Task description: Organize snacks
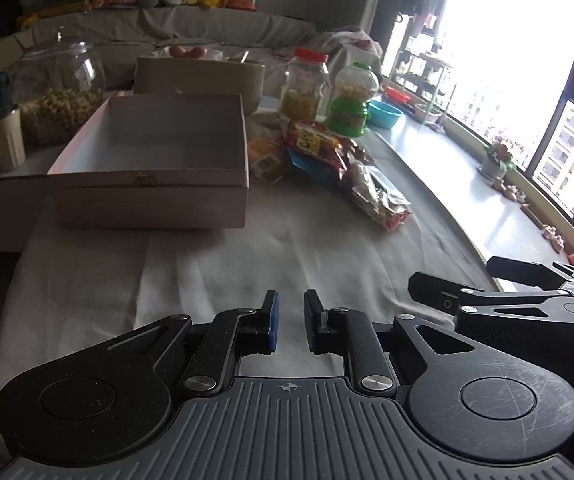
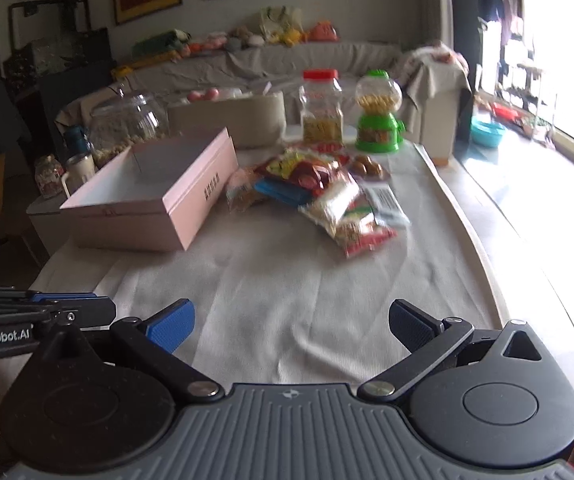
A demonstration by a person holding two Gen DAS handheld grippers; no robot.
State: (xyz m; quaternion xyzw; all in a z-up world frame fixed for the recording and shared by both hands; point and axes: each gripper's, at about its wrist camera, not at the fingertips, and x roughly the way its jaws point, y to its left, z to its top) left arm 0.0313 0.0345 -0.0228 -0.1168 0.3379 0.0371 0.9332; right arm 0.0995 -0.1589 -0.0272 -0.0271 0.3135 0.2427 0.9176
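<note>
An empty pink box (image 1: 155,160) stands open on the white cloth; it also shows in the right wrist view (image 2: 151,196). A heap of snack packets (image 1: 335,164) lies just right of it, and shows in the right wrist view (image 2: 323,192) too. My left gripper (image 1: 290,320) hovers low over the cloth in front of the box, jaws nearly together with a narrow gap, holding nothing. My right gripper (image 2: 291,326) is wide open and empty, over the cloth in front of the packets. Its fingers (image 1: 439,294) show at the right of the left wrist view.
Behind the box stand a glass jar of nuts (image 1: 61,92), a cream mug (image 1: 5,142) and a beige bin (image 1: 203,78). A red-lidded jar (image 2: 321,108) and a green candy dispenser (image 2: 379,114) stand behind the packets. The table's curved edge (image 2: 483,236) runs along the right.
</note>
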